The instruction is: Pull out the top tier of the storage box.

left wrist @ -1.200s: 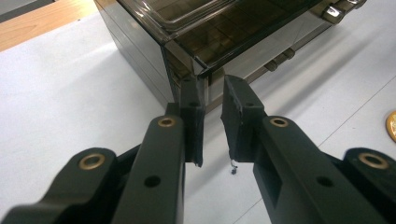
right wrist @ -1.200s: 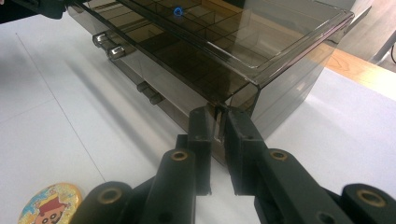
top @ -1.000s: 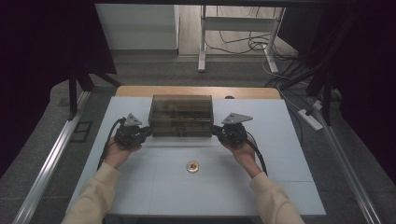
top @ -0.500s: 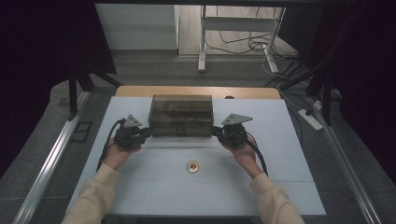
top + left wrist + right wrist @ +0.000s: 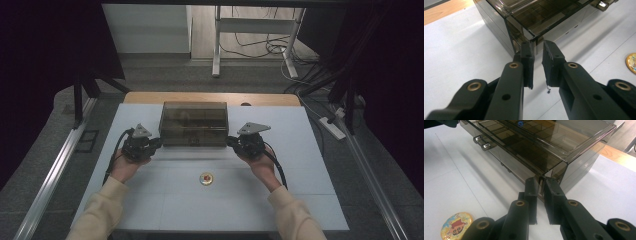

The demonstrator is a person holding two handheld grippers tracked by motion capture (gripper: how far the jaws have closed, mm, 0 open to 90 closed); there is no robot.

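Note:
A smoky see-through drawer box (image 5: 193, 122) stands at the middle back of the white table (image 5: 300, 190). My left gripper (image 5: 156, 143) is at its front left corner. In the left gripper view the jaws (image 5: 538, 48) are nearly together around the corner edge of the box (image 5: 536, 15). My right gripper (image 5: 231, 141) is at the front right corner. In the right gripper view the gripper (image 5: 540, 183) has the corner edge of the box (image 5: 536, 142) pinched between its jaws. A round cartoon badge (image 5: 206, 178) lies flat in front of the box, between my hands.
Two small metal knobs (image 5: 481, 143) stick out of the box's front. A wooden strip (image 5: 210, 97) runs along the table's far edge behind the box. The badge (image 5: 455, 223) lies near the right gripper's lower left. Dark curtains and cables lie beyond the table.

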